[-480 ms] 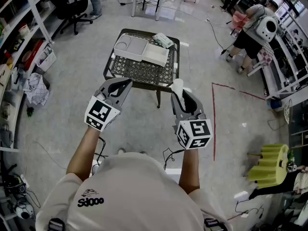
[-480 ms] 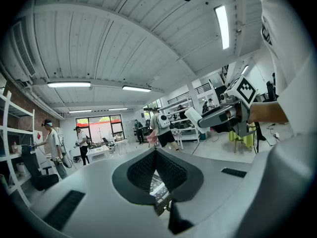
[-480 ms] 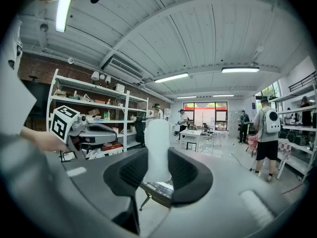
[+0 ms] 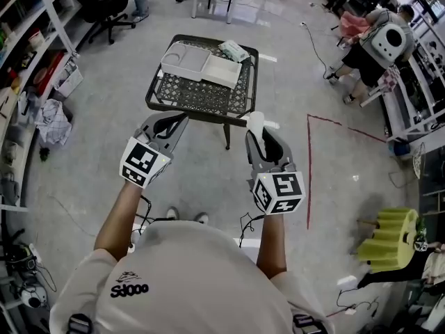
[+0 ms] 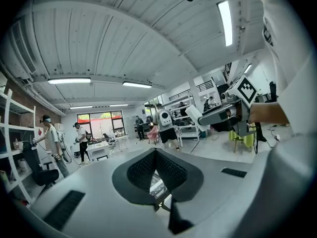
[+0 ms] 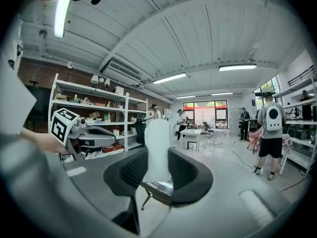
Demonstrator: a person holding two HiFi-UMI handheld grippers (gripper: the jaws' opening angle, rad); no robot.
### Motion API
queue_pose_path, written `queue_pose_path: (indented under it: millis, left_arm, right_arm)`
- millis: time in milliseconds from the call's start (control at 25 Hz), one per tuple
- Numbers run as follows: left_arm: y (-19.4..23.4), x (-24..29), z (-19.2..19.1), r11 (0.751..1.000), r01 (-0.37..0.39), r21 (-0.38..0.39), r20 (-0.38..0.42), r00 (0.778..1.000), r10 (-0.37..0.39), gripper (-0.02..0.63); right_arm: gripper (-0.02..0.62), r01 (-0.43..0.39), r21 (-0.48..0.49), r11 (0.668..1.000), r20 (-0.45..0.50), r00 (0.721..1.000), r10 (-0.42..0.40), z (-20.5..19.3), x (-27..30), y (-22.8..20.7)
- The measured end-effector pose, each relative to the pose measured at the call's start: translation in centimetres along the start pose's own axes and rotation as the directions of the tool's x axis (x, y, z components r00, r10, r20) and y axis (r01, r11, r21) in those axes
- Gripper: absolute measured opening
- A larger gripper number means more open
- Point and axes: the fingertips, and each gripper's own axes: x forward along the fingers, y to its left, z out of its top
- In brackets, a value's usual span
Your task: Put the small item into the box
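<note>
Right gripper (image 4: pixel 263 143) has its jaws fairly wide and clamped on the small white rounded cylinder (image 4: pixel 255 122), whose long axis runs forward past the tips. Left gripper (image 4: pixel 175 122) rides alongside, jaws pressed together on nothing. The shallow white open box (image 4: pixel 224 70) sits on the black lattice metal table (image 4: pixel 198 97), ahead and slightly left, well apart, so I'd call a forward reach with the right.

Bright, even light comes from ceiling tubes (image 5: pixel 69 81) and windows (image 6: pixel 205 104) far beyond the right tongs (image 6: pixel 157 155). Faint, soft shadows lie on the floor (image 4: pixel 201 186) beneath. Gripper views bend strongly, with black corners. The item (image 6: pixel 157 133) in those tongs looks washed-out and blurred.
</note>
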Motion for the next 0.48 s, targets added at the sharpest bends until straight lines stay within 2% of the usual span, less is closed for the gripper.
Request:
queue_pose_path:
  millis: [320, 480]
  left_arm:
    - [-2.3, 1.1, -0.1, 0.999, -0.044, -0.03, -0.015, 0.999, 0.044, 0.0]
    - [-2.8, 1.7, 0.3, 0.999, -0.043, -0.022, -0.016, 0.999, 0.043, 0.0]
  right_arm:
    - [0.135, -0.057, 0.004, 0.998, -0.002, 0.998, 0.057, -0.8, -1.2, -2.1]
    - [0.135, -0.068, 0.009, 0.998, 0.012, 0.998, 0.068, -0.6, -1.0, -2.7]
